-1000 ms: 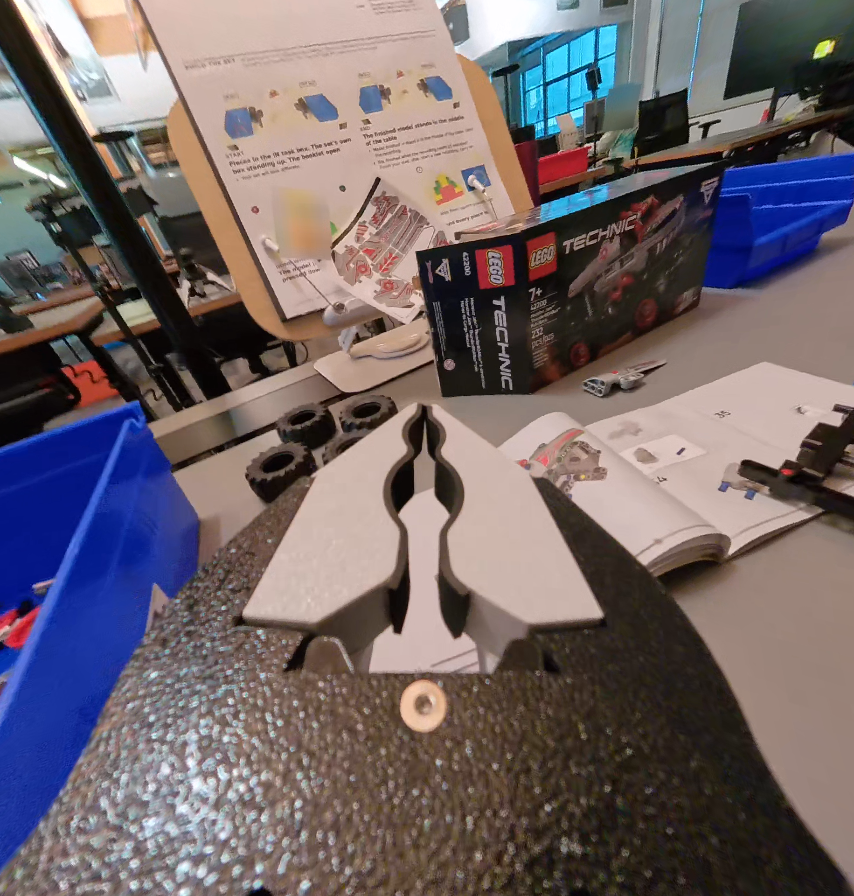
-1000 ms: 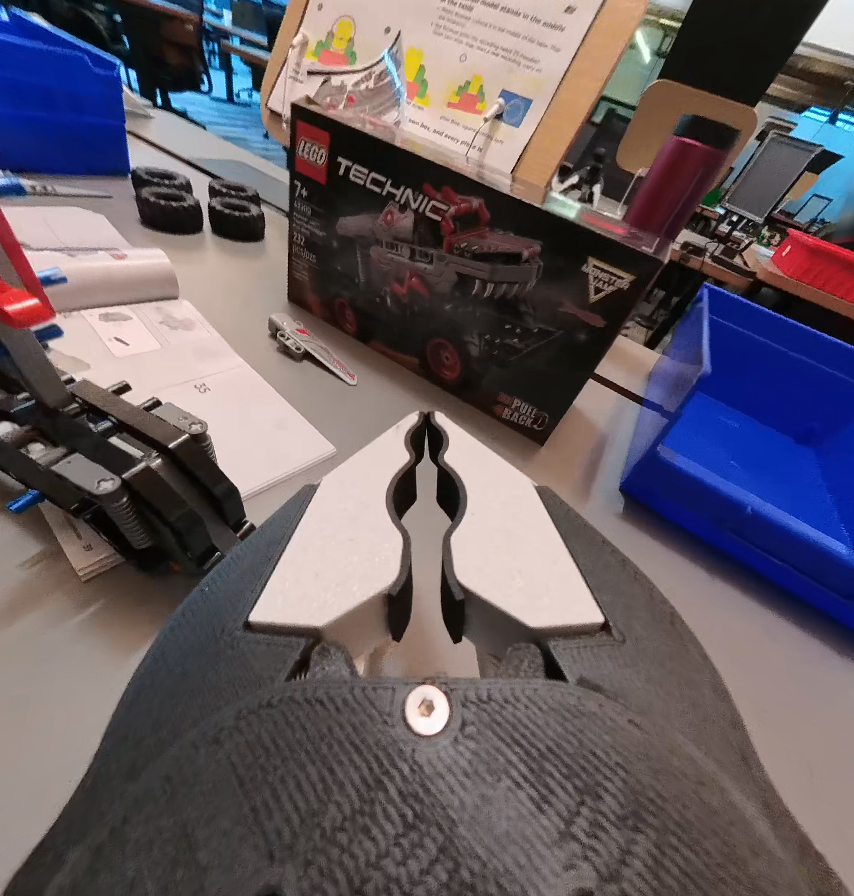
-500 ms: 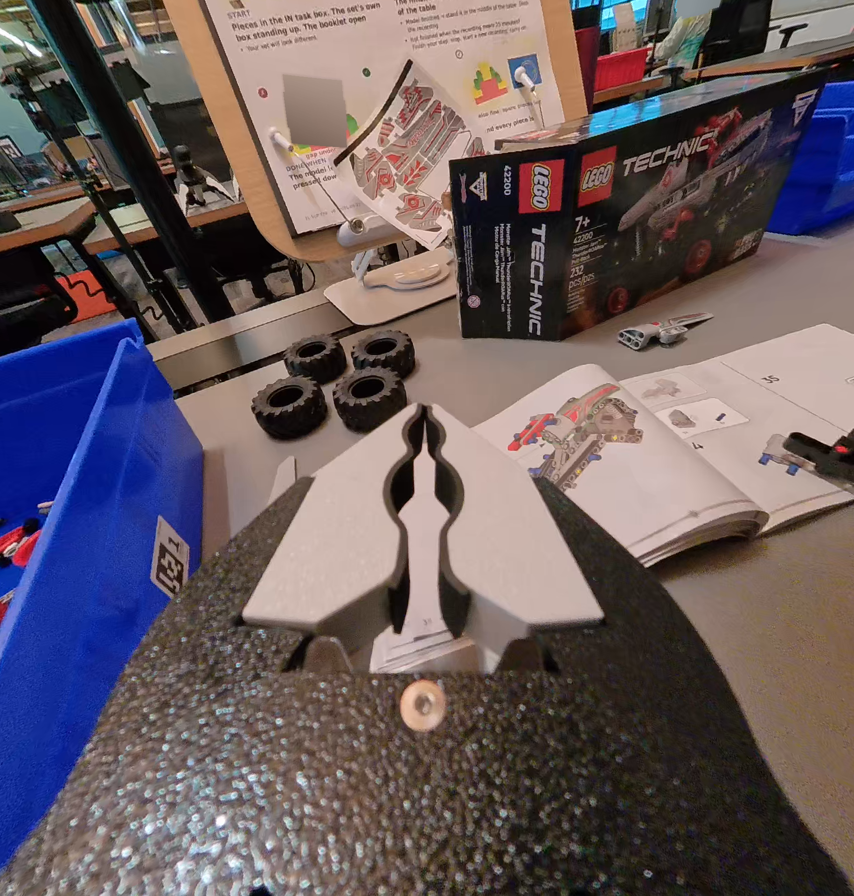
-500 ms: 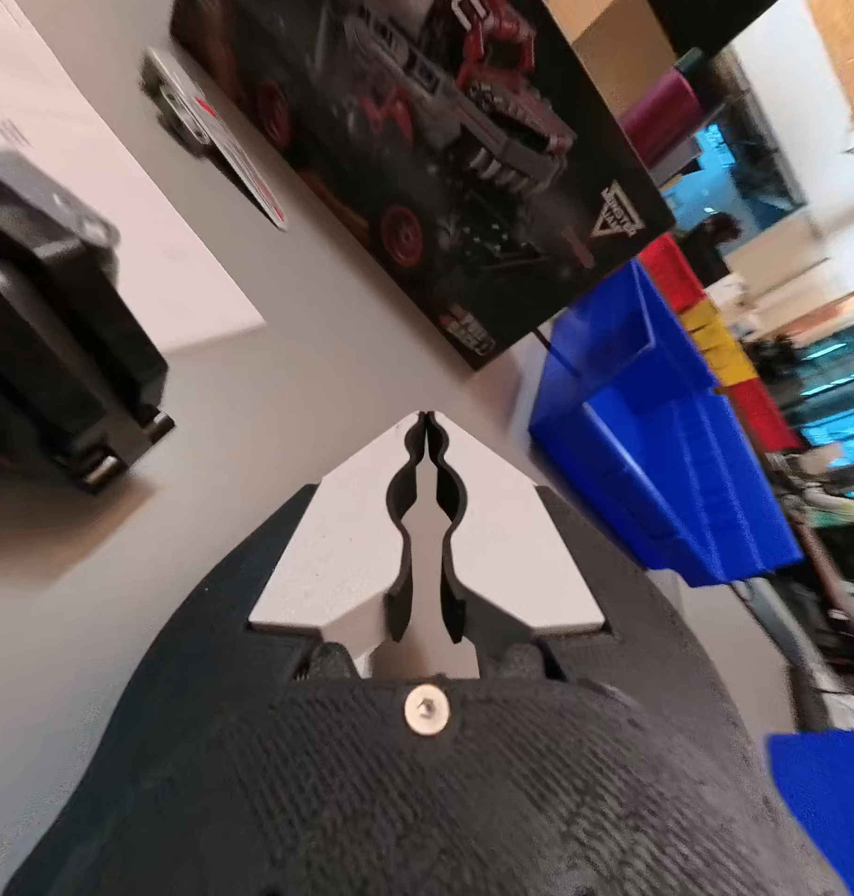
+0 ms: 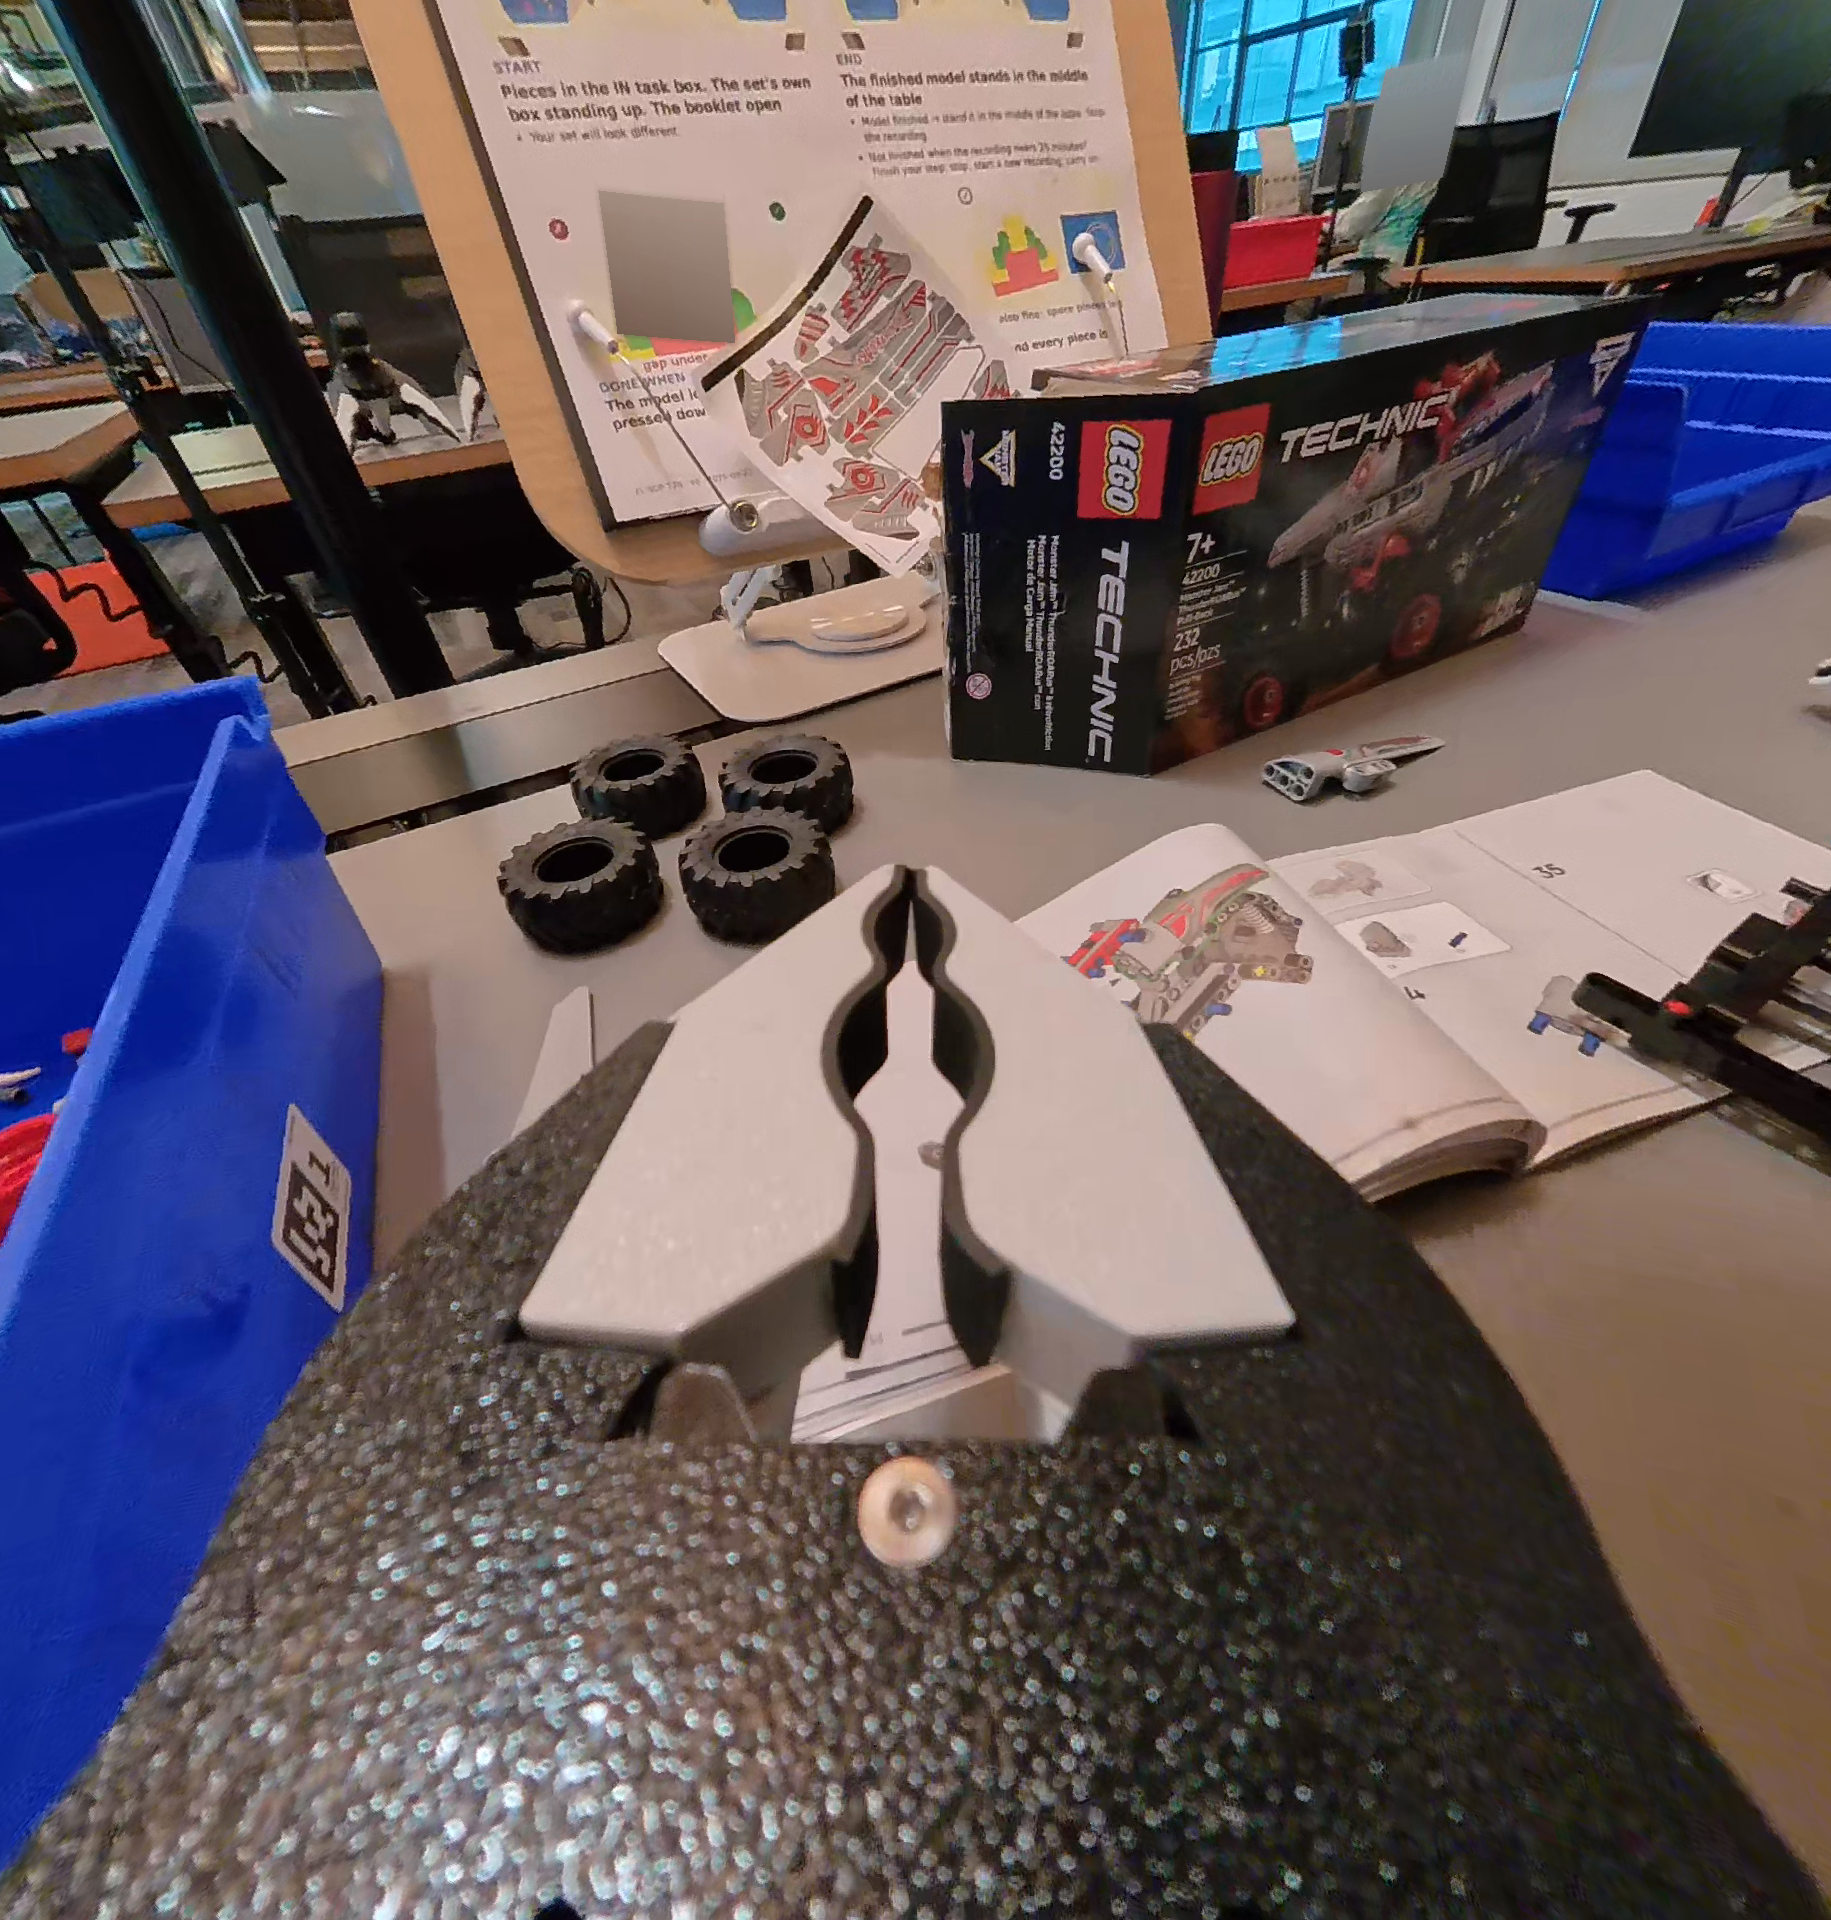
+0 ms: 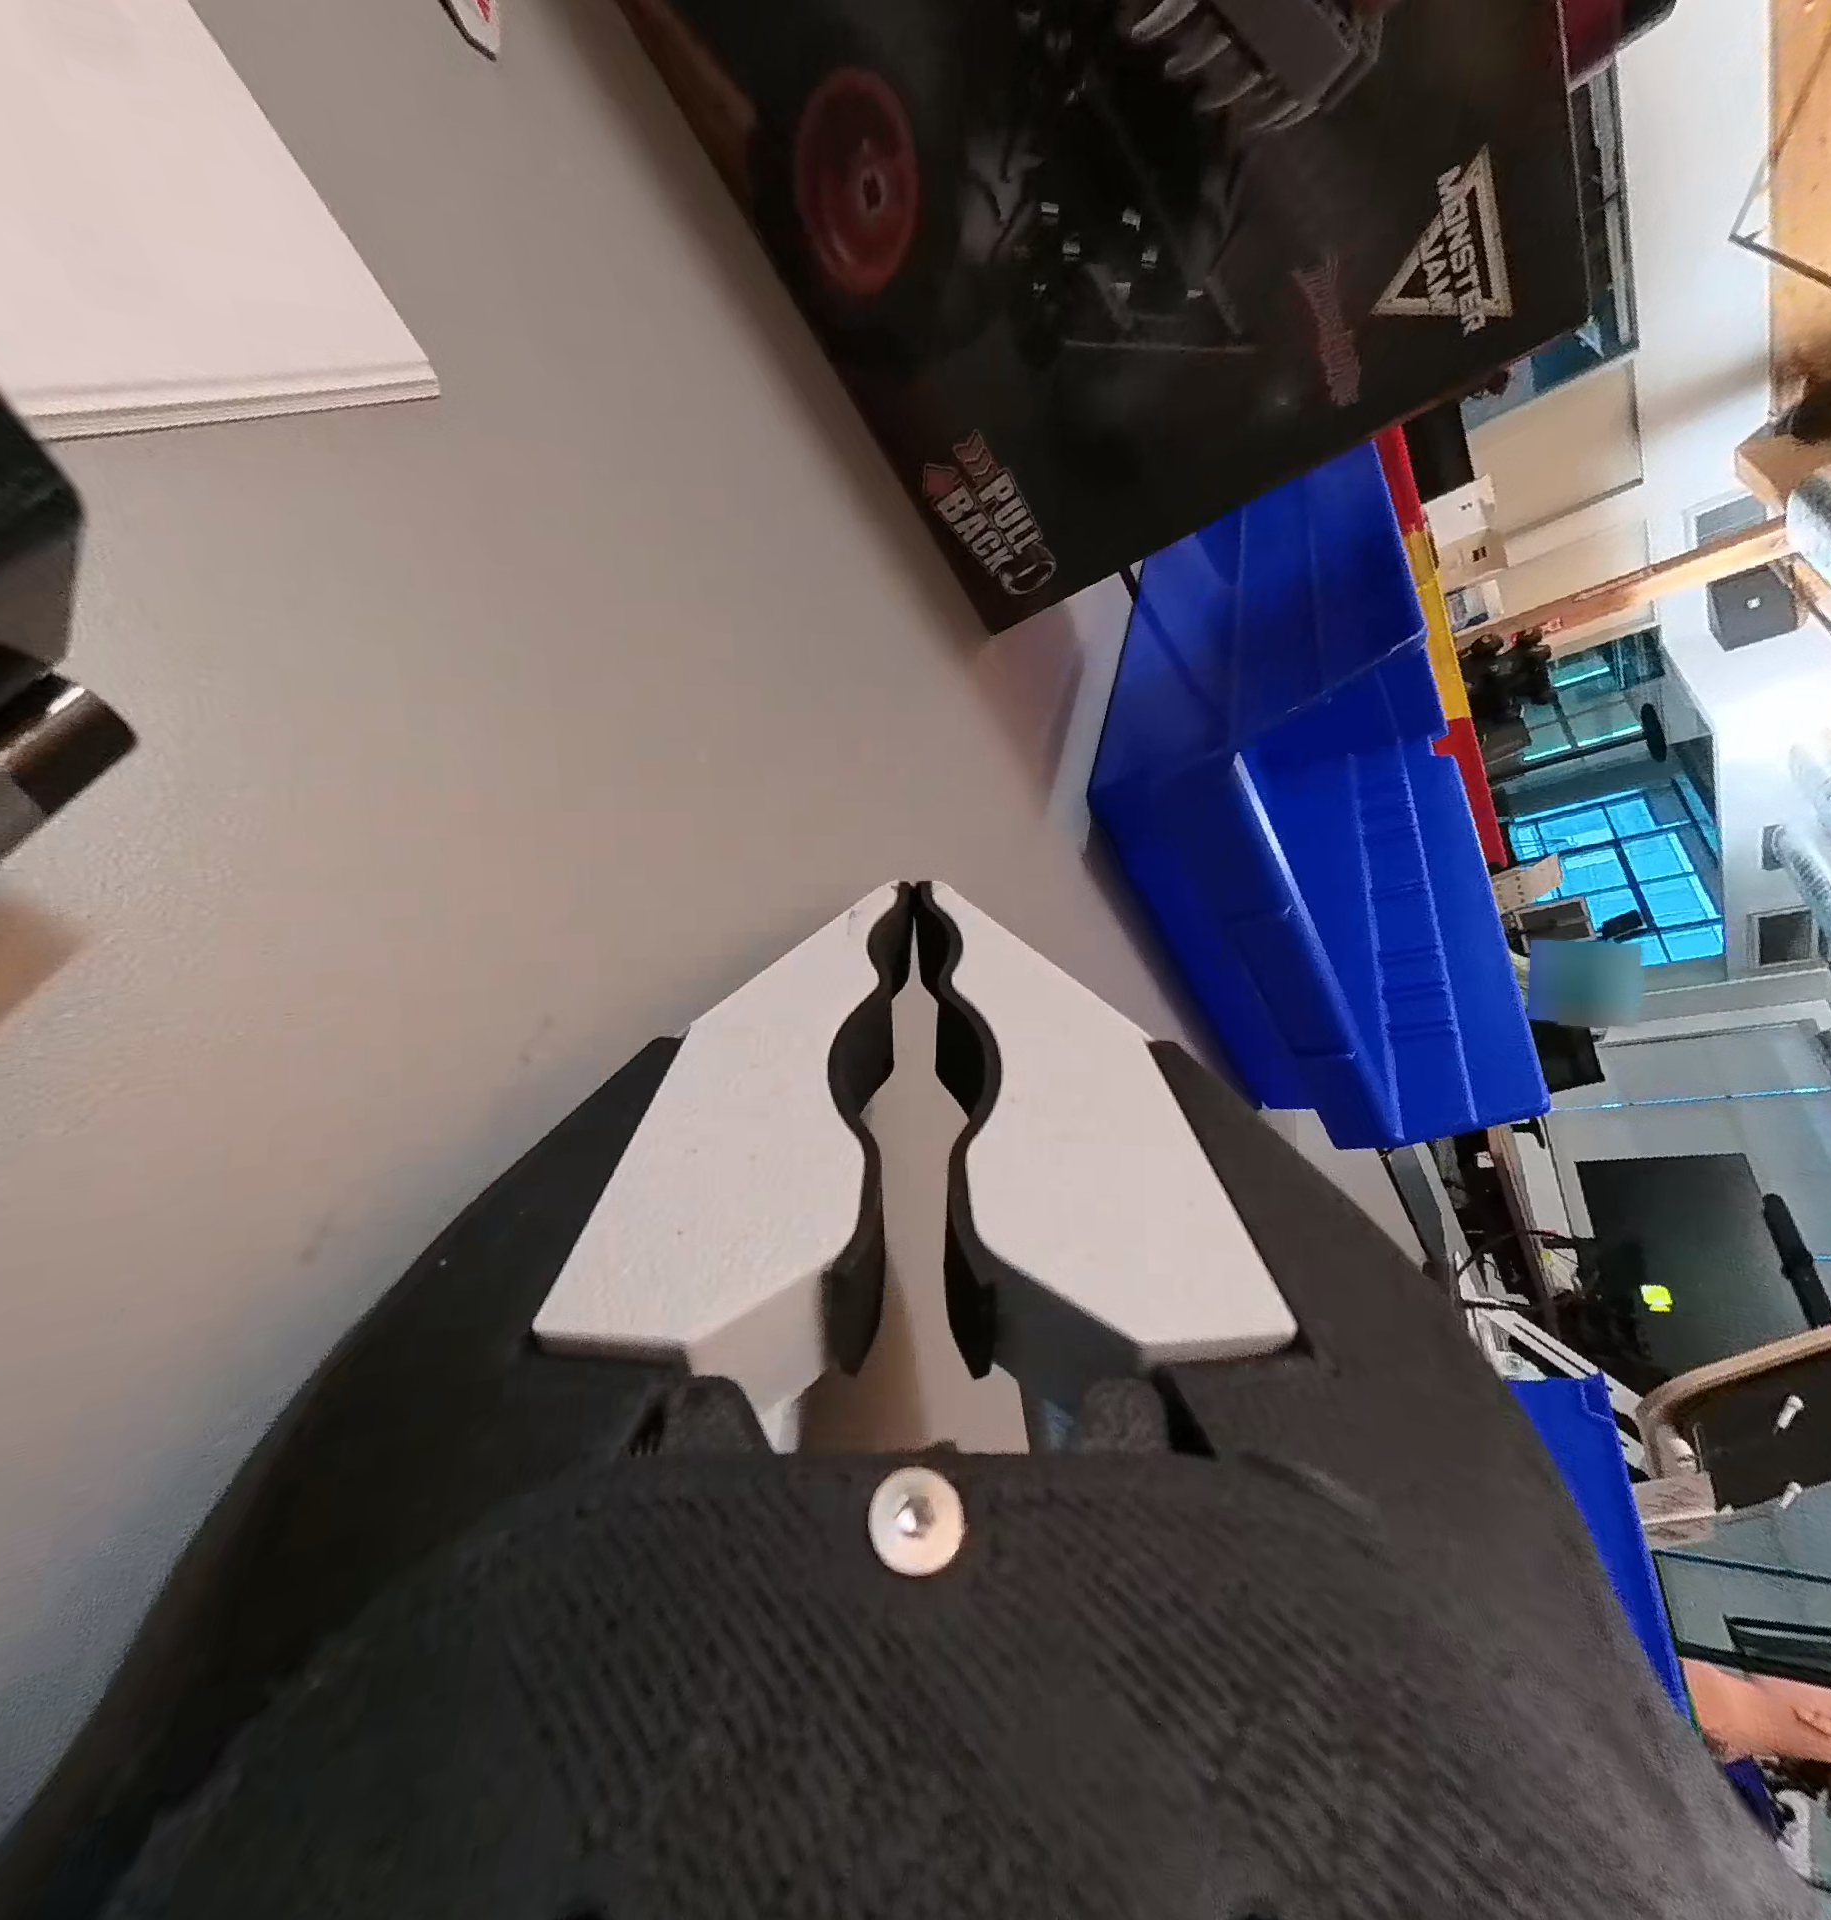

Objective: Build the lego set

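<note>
My left gripper [image 5: 908,883] is shut and empty, held above the open instruction booklet [image 5: 1410,966]. The partly built black chassis [image 5: 1763,997] lies on the booklet at the right edge. Several black tyres [image 5: 682,842] lie beyond the gripper. A grey and red panel piece [image 5: 1347,764] lies in front of the set's box [image 5: 1254,561]. My right gripper [image 6: 911,891] is shut and empty, rolled hard to one side above bare table. The chassis end [image 6: 7,644] shows blurred at its left, the box [image 6: 1150,260] ahead.
A blue bin [image 5: 111,1039] with loose pieces stands at the left. Another blue bin [image 5: 1721,447] stands at the far right, also seen in the right wrist view [image 6: 1326,810]. A board with an instruction sheet [image 5: 786,260] stands behind the box. Across from one pair of fingers to the other is roughly 45 cm.
My left gripper has risen and tipped down, so tyres and booklet show more fully. My right gripper has rolled sharply sideways and moved forward past the chassis toward the box and bin. Both stayed shut.
</note>
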Motion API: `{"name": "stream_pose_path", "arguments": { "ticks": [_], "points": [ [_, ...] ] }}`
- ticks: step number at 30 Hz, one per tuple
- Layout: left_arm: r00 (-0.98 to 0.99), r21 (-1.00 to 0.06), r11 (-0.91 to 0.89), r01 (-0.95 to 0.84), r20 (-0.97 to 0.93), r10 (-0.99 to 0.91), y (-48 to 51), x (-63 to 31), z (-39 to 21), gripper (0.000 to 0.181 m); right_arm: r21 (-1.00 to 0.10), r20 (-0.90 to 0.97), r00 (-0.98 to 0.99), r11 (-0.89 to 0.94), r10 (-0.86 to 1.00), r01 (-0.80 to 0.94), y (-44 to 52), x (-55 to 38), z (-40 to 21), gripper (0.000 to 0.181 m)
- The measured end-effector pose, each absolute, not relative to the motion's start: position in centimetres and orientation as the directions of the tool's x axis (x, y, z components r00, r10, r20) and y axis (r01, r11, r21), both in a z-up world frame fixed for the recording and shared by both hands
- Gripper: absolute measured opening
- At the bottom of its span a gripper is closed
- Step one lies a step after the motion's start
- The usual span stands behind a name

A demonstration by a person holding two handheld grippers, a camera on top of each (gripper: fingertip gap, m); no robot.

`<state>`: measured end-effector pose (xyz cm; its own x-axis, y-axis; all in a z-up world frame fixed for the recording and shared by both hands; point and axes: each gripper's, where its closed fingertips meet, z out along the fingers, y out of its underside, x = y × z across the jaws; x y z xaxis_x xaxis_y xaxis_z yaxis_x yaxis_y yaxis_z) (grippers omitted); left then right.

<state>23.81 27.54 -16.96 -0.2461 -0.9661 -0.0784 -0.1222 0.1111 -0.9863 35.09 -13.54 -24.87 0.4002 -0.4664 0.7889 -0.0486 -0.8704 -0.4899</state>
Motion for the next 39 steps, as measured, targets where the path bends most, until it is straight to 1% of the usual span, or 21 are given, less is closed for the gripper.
{"name": "stream_pose_path", "arguments": {
  "ticks": [4,9,12,14,16,19,24,32,39],
  "points": [
    [-0.258,-0.988,0.122,-0.092,-0.094,-0.962,26.9,23.6,-16.5,0.000,-0.495,0.787,0.392,-0.867,-0.476,-0.060,-13.8,35.3,-24.8,0.000],
    [-0.258,-0.979,0.185,-0.091,-0.156,-0.953,26.5,23.5,-16.9,0.000,-0.491,0.800,0.367,-0.869,-0.474,-0.052,-13.9,35.3,-24.4,0.000],
    [-0.257,-0.982,0.171,-0.074,-0.147,-0.955,26.5,23.5,-16.5,0.000,-0.542,0.787,0.334,-0.840,-0.518,-0.027,-14.0,35.2,-23.4,0.006],
    [-0.249,-0.985,0.159,-0.070,-0.137,-0.959,26.7,23.6,-16.5,0.000,-0.580,0.771,0.319,-0.815,-0.551,-0.006,-14.0,35.0,-22.6,0.007],
    [-0.243,-0.985,0.155,-0.079,-0.132,-0.961,26.9,23.7,-16.7,0.000,-0.594,0.763,0.315,-0.804,-0.565,-0.004,-14.1,35.1,-22.4,0.007],
    [-0.238,-0.983,0.165,-0.084,-0.141,-0.961,27.0,23.8,-16.9,0.000,-0.590,0.764,0.311,-0.807,-0.565,-0.018,-14.3,35.3,-22.5,0.014],
    [-0.247,-0.979,0.183,-0.088,-0.157,-0.956,26.8,23.8,-17.1,0.000,-0.596,0.766,0.295,-0.803,-0.571,-0.008,-14.3,35.4,-22.2,0.017],
    [-0.259,-0.979,0.191,-0.068,-0.168,-0.951,26.4,23.7,-16.6,0.000,-0.548,0.793,0.316,-0.836,-0.521,-0.002,-13.9,35.5,-22.9,0.021],
    [-0.280,-0.983,0.167,-0.075,-0.140,-0.950,26.0,23.7,-16.7,0.000,-0.599,0.768,0.299,-0.801,-0.566,0.021,-14.0,35.6,-22.0,0.020]
  ]
}}
